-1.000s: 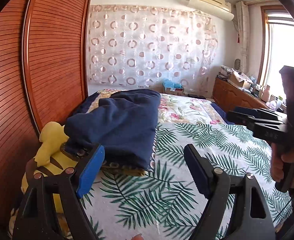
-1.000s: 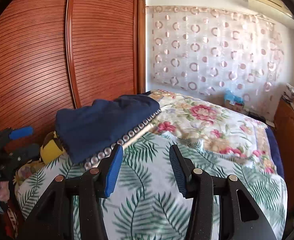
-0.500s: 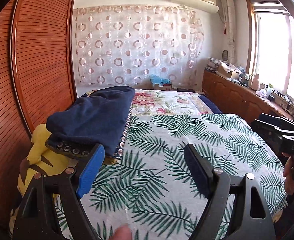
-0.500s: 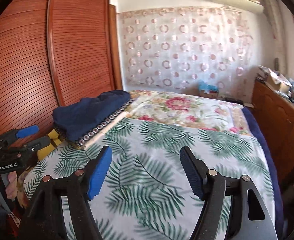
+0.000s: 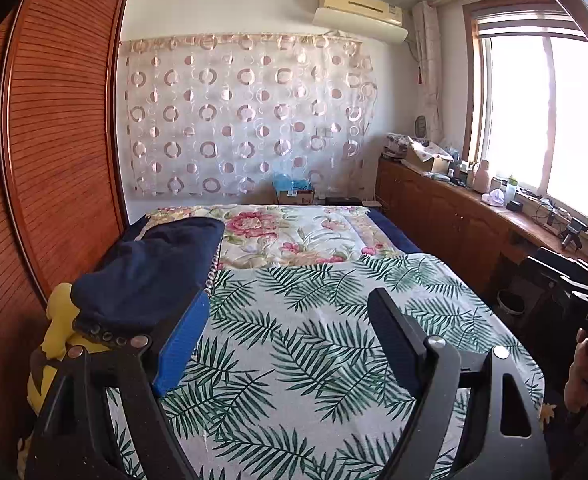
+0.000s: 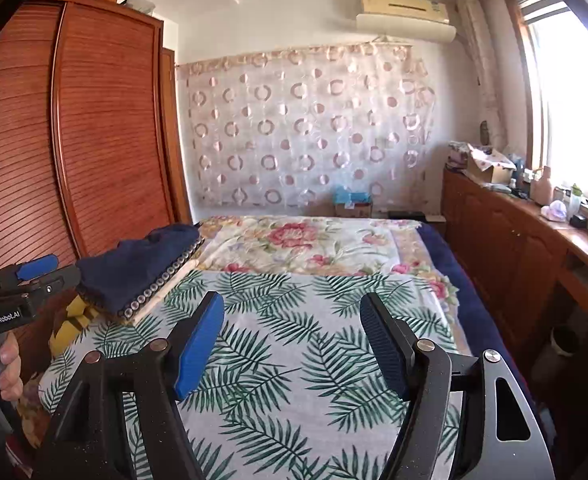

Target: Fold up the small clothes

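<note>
A folded navy garment (image 5: 149, 272) lies on a small stack at the bed's left edge, seen in the right wrist view as the navy garment (image 6: 137, 268) with a dotted trim beneath it. My left gripper (image 5: 287, 308) is open above the leaf-print sheet (image 5: 314, 344), its blue pad just right of the stack and nothing between its fingers. My right gripper (image 6: 291, 304) is open too and holds nothing, well to the right of the garment. Each gripper shows at the edge of the other's view, held by a hand.
A yellow plush toy (image 5: 55, 320) sits under the stack by the wooden wardrobe (image 5: 61, 160). A floral quilt (image 5: 294, 232) covers the bed's far half. A long wooden counter (image 6: 534, 248) with clutter runs under the window on the right, with a dark bin (image 5: 512, 300) beside the bed.
Both grippers have drawn back from the navy stack and risen, so more of the bed and room shows. The right gripper's jaws have spread wider. The garment stays put.
</note>
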### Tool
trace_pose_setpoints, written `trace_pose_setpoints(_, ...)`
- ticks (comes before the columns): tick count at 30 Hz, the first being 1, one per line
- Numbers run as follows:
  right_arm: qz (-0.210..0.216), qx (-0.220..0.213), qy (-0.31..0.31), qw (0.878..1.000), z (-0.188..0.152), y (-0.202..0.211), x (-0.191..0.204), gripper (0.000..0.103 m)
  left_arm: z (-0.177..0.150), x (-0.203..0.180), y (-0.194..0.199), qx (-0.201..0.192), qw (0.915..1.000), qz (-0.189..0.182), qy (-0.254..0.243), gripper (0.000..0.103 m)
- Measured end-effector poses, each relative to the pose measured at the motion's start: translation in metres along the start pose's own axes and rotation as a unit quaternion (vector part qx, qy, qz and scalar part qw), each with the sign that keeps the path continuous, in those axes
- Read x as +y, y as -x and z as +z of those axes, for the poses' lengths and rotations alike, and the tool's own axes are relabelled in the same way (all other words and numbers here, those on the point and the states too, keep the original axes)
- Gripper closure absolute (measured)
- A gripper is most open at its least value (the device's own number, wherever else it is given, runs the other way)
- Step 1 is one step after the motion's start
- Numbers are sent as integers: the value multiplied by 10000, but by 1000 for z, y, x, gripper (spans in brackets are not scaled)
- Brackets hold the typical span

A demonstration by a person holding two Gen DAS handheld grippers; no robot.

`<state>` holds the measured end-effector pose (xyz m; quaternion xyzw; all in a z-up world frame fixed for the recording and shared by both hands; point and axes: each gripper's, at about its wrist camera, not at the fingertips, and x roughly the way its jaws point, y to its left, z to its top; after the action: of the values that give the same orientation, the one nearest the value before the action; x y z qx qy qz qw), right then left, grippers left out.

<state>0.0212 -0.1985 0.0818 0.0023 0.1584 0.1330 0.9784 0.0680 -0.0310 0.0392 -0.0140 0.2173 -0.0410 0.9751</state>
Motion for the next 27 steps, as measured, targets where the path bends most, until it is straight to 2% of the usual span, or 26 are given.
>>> trace_pose_setpoints(7,-110,-189,-92,9997,-8,24,4,31,9,-8,13,-175,9998,3,-56,21)
trace_pose_setpoints(11,-117,-174,-112,9997,-18,18,4,31,7,-7,13,-166,9998,10,-56,21)
trace_pose_setpoints(27,-88,-166,-119,9998,-13,5,-13,31,8,-1,19,-158,9998,113,-10,21)
